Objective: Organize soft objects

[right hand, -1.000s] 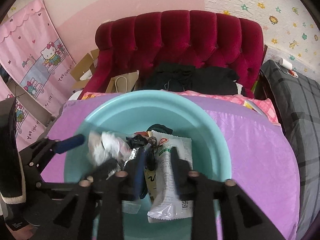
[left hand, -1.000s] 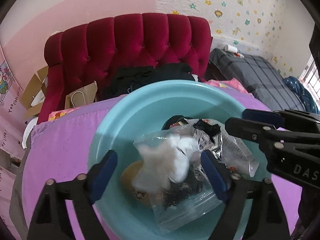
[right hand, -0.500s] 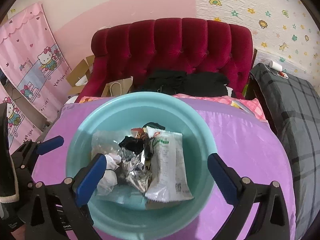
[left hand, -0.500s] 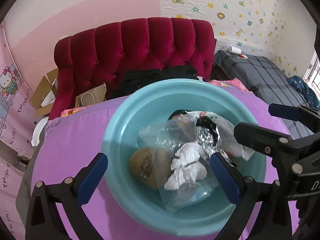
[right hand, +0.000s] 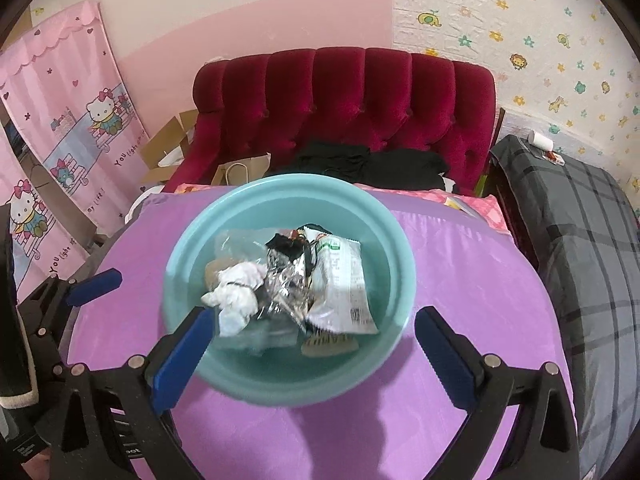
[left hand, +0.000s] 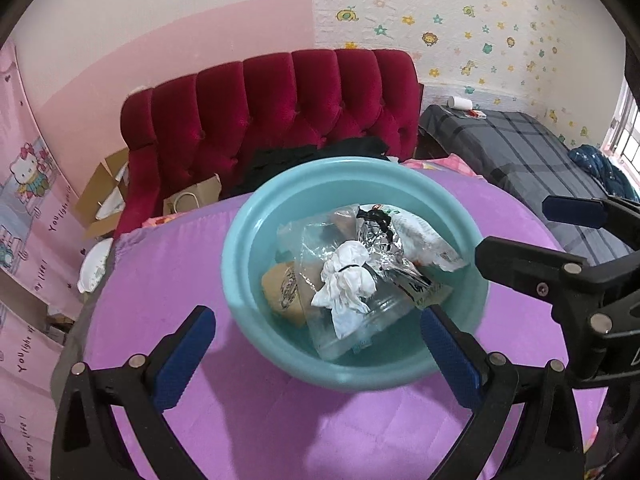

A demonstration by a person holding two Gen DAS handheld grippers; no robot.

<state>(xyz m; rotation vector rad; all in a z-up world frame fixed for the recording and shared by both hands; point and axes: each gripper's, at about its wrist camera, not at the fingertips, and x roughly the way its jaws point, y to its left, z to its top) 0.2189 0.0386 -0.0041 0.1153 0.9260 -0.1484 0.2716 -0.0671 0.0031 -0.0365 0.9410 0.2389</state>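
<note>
Left gripper (left hand: 316, 338): jaws spread wide, blue pads on either side of the near half of the basin, holding nothing; it hangs above the purple cover, apart from the basin's contents.
Right gripper (right hand: 308, 344): jaws likewise wide apart and empty, pads flanking the near rim of the basin; from the left wrist view it shows at the right edge, beside the basin.
Basin (left hand: 248, 264): round, light teal, sits on the purple cover near the far edge of the bed; every soft item in view lies inside it.
White crumpled cloth (left hand: 346, 276): rests on top of the pile, toward the near-left part of the basin; a thin dark band crosses it.
Clear plastic bag (left hand: 360, 332): lies under the white cloth, reaching the basin's near wall.
Silver foil wrapper (right hand: 286, 286): crumpled, in the middle of the pile, touching the white cloth and the snack packet.
White snack packet (right hand: 340, 284): lies flat on the right side of the pile, printed face up, with a green mark near its far end.
Tan round item (left hand: 280, 286): partly under the clear bag, at the left of the basin floor; what it is cannot be told.
Purple cover (right hand: 460, 280): smooth, spread under the basin.
Red tufted headboard (right hand: 344, 100): stands behind the bed, with dark clothing (right hand: 368, 166) heaped at its foot.
Grey plaid bedding (right hand: 584, 240): lies to the right, well apart from the basin.
</note>
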